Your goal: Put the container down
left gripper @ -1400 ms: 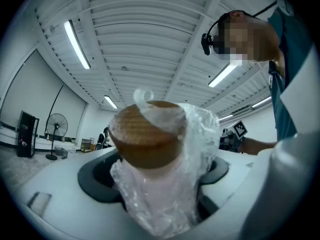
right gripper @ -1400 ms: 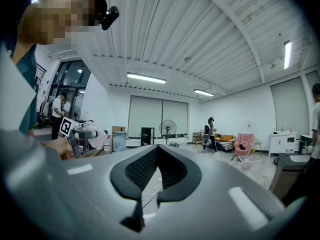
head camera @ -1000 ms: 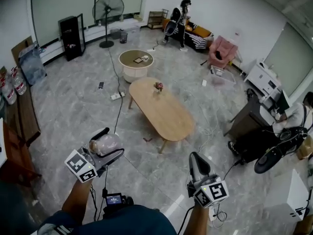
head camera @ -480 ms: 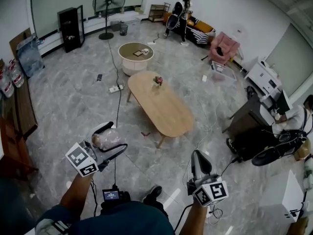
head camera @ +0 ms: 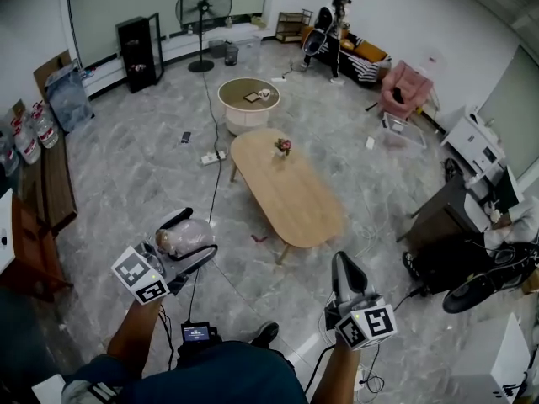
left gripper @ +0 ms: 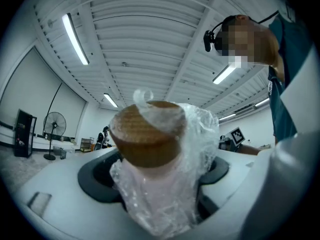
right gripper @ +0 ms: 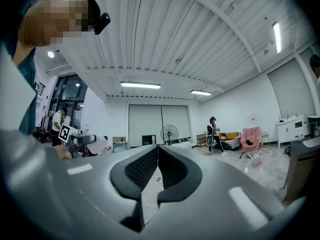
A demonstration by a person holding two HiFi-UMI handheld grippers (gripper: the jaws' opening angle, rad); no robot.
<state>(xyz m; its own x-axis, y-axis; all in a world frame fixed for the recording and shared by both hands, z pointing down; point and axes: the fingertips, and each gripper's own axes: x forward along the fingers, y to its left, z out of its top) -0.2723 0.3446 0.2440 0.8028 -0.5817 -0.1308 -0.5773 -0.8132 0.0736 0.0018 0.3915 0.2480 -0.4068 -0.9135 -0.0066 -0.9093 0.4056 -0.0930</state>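
The container [head camera: 184, 238], a pale body with a brown wooden lid, all wrapped in crinkled clear plastic film, sits clamped between the jaws of the left gripper [head camera: 195, 236]. In the left gripper view the dark pads press on its wrapped sides, with the lid standing above them. It is held in the air over the grey marble floor [head camera: 135, 175], on the near left side of the oval wooden table [head camera: 290, 196] and well apart from it, touching no surface. The right gripper [head camera: 344, 264] hangs off that table's near end, on the other side from the container; its jaws are drawn together with only a thin slit between the ribbed pads, and nothing is in them. A small flower pot [head camera: 284, 146] stands on the table's far end. Just beyond that end is a low round table [head camera: 248, 103], and a white power strip [head camera: 212, 156] lies on the floor to the oval table's left. Farther back, past the round table, stands a floor fan [head camera: 203, 11], and a person [head camera: 337, 23] stands by a sofa at the far wall.
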